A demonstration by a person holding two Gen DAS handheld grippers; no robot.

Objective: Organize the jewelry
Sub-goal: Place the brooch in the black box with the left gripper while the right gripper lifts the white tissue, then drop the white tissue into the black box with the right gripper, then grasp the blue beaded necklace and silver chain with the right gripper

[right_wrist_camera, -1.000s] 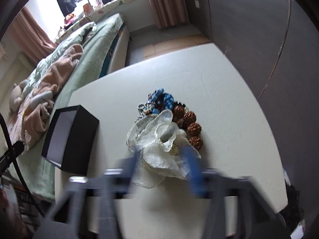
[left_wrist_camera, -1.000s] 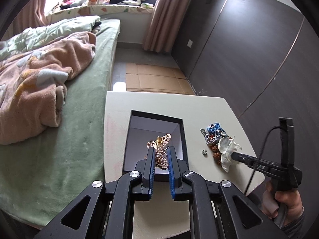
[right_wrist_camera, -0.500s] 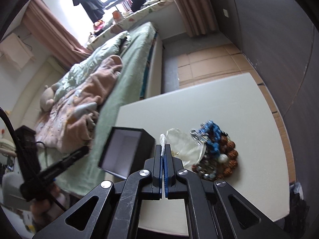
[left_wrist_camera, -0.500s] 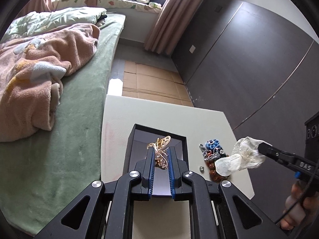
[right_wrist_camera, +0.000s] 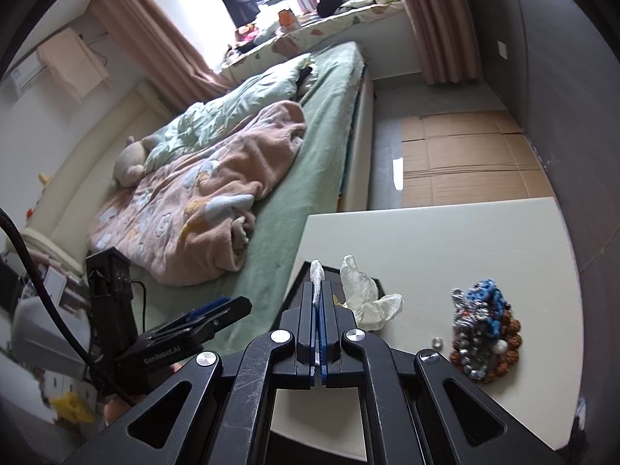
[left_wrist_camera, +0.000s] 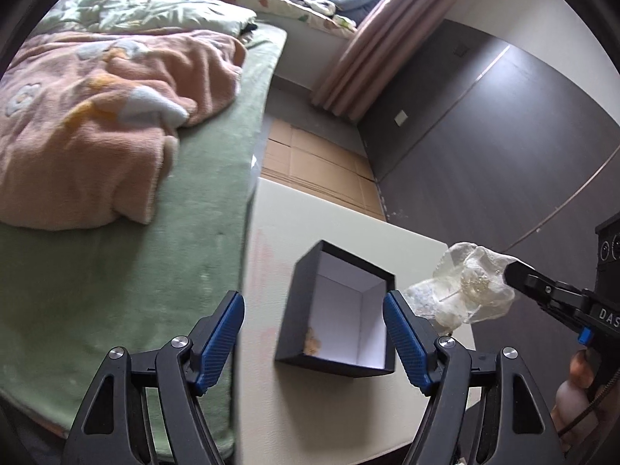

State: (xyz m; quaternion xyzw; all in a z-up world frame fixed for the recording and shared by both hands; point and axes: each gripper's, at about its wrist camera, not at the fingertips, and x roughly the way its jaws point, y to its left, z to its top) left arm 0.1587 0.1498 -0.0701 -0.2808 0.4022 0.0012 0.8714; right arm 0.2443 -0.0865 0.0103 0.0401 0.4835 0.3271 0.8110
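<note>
A black box with a white inside [left_wrist_camera: 341, 310] stands on the cream table [left_wrist_camera: 329, 217]. A gold butterfly brooch [left_wrist_camera: 313, 345] lies in its near left corner. My left gripper [left_wrist_camera: 313, 343] is open, raised above the box's near side. My right gripper [right_wrist_camera: 320, 290] is shut on a sheer white organza flower [left_wrist_camera: 465, 290], held in the air just right of the box; the flower also shows in the right wrist view [right_wrist_camera: 364, 296], hanging over the box [right_wrist_camera: 337, 279]. A pile of beaded bracelets [right_wrist_camera: 482, 333] and a small ring [right_wrist_camera: 437, 342] lie on the table to the right.
A bed with green sheet [left_wrist_camera: 155, 255] and pink blanket [left_wrist_camera: 97, 116] runs along the table's left edge. A dark wardrobe wall [left_wrist_camera: 484, 147] stands to the right. Cardboard [left_wrist_camera: 317, 162] covers the floor beyond the table.
My left gripper let go of the gold brooch into the box, opened wide and lifted. My right gripper lifted the organza flower off the bead pile and carried it left toward the box.
</note>
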